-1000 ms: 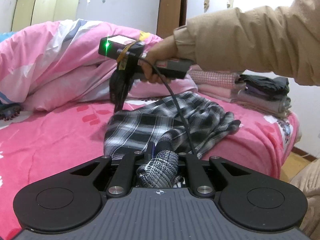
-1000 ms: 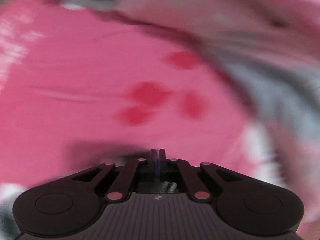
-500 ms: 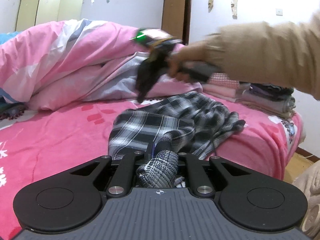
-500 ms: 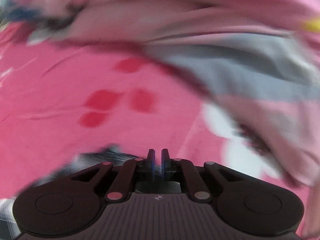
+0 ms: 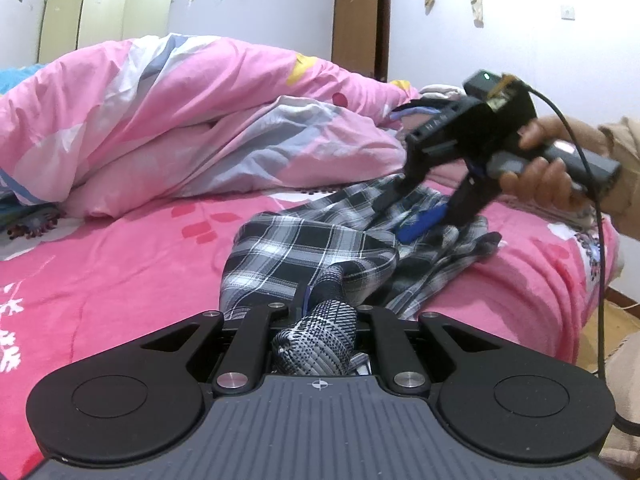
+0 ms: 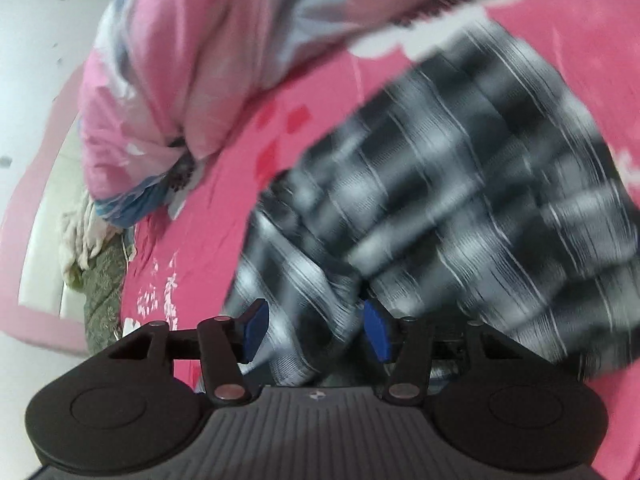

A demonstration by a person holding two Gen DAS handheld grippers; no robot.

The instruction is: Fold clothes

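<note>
Lying across the pink bed [image 5: 100, 280] below a big puffy quilt [image 5: 180, 120] is the black and white checked shirt [image 5: 304, 248], all rumpled. The left gripper [image 5: 320, 300] is pinched tight on a bunched bit of it. The right gripper [image 5: 412, 216], in a person's hand [image 5: 544, 176], hangs over the shirt, its jaws opening, with cloth between them but not squeezed.

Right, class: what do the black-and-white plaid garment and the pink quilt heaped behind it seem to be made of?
Black-and-white plaid garment: probably thin woven cotton or a blend, matte; the check looks woven in, and it creases into soft folds.
Pink quilt: smooth printed fabric, likely cotton, over soft filling; it heaps into puffy, rounded folds.
</note>
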